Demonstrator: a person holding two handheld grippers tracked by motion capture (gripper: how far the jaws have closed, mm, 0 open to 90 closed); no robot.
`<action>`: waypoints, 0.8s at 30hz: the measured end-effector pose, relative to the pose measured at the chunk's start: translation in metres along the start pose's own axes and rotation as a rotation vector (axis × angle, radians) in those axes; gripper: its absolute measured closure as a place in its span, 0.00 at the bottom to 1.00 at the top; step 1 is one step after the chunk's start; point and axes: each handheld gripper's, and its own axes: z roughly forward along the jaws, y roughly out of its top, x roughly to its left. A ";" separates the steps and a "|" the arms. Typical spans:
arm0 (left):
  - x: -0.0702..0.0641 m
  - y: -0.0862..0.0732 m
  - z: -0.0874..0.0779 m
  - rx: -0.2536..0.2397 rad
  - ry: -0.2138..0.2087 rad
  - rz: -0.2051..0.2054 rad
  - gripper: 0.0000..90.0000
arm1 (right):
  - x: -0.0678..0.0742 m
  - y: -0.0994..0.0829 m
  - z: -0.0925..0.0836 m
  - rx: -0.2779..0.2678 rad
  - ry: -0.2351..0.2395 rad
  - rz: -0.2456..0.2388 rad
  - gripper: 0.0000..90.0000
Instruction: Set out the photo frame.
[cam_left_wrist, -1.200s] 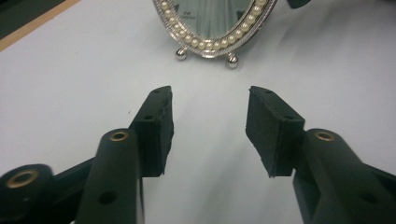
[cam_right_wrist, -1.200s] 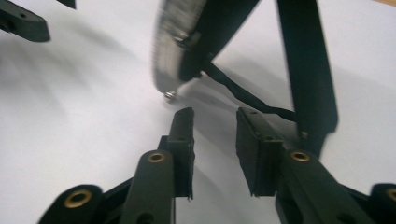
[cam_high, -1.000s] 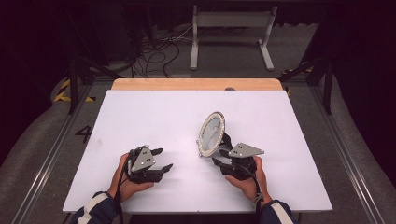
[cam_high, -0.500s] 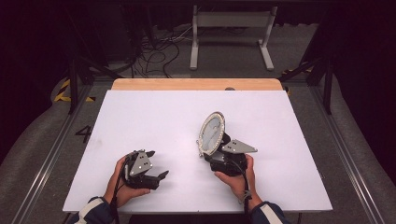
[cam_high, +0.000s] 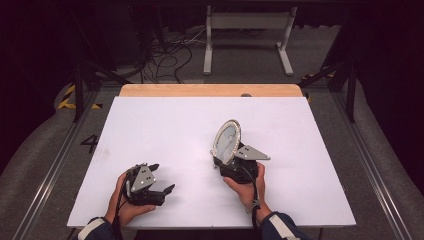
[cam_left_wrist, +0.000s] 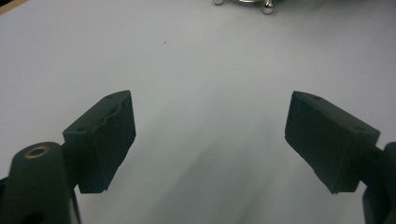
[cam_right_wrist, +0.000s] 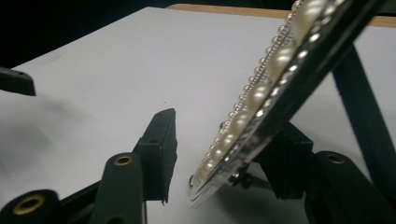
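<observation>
Jaws apart on the left gripper (cam_high: 159, 179) (nothing between), right gripper (cam_high: 223, 161) closing around the oval pearl-rimmed mirror (cam_high: 226, 141), contact unclear.

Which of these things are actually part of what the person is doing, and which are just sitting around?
In the job:
- oval pearl-rimmed frame, standing between the right gripper jaws
- left gripper, open, nothing in it
- white table they work on

Just lying about:
- cables on the floor behind
- grey metal stand beyond the table
</observation>
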 end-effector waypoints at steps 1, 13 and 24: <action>0.000 0.000 -0.001 0.004 0.002 0.002 0.19 | -0.001 0.001 0.000 -0.005 0.002 0.003 0.57; -0.002 -0.001 0.001 0.017 -0.015 0.013 0.19 | -0.013 0.004 -0.006 -0.008 0.052 0.015 0.67; -0.003 0.001 0.004 0.016 -0.049 0.026 0.18 | -0.025 0.008 -0.008 0.038 0.127 0.012 0.72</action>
